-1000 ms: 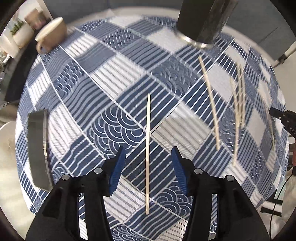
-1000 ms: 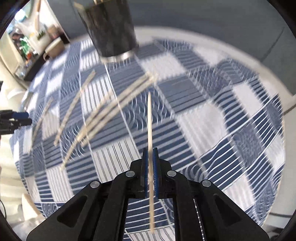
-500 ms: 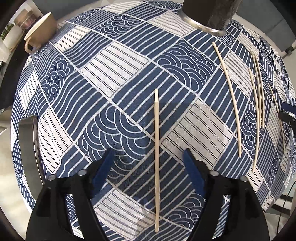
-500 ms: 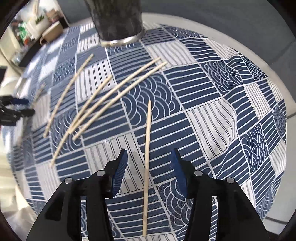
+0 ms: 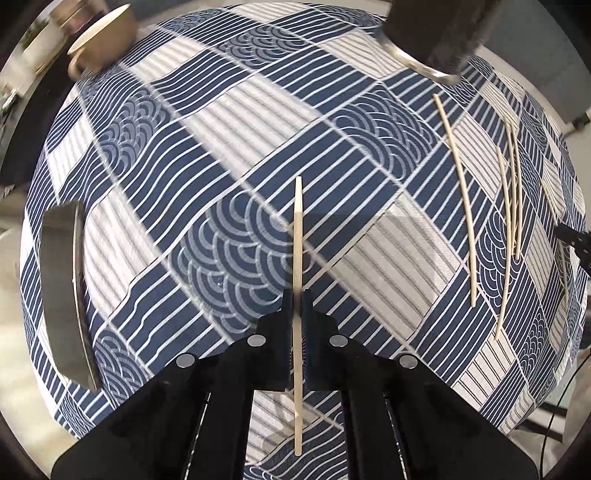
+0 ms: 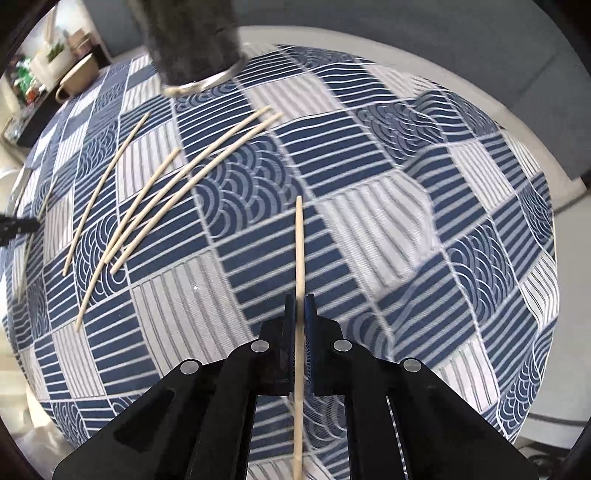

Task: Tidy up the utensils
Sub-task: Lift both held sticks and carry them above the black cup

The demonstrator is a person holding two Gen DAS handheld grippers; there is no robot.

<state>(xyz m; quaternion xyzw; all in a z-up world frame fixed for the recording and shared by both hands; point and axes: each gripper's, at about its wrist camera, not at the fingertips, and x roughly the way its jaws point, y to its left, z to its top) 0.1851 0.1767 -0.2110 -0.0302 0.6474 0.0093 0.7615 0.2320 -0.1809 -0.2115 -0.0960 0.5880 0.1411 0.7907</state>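
Left gripper (image 5: 297,317) pinches chopstick (image 5: 297,236); right gripper (image 6: 300,321) pinches second chopstick (image 6: 300,243), both probably bound for dark holder (image 6: 192,40).

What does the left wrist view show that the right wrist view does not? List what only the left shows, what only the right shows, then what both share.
Only the left wrist view: a flat dark metal object at the cloth's left edge, and the left tool shut on a chopstick.

Only the right wrist view: the right tool shut on another chopstick.

Both: the blue patterned tablecloth, the dark holder, the beige cup and the loose chopsticks lying near the holder.
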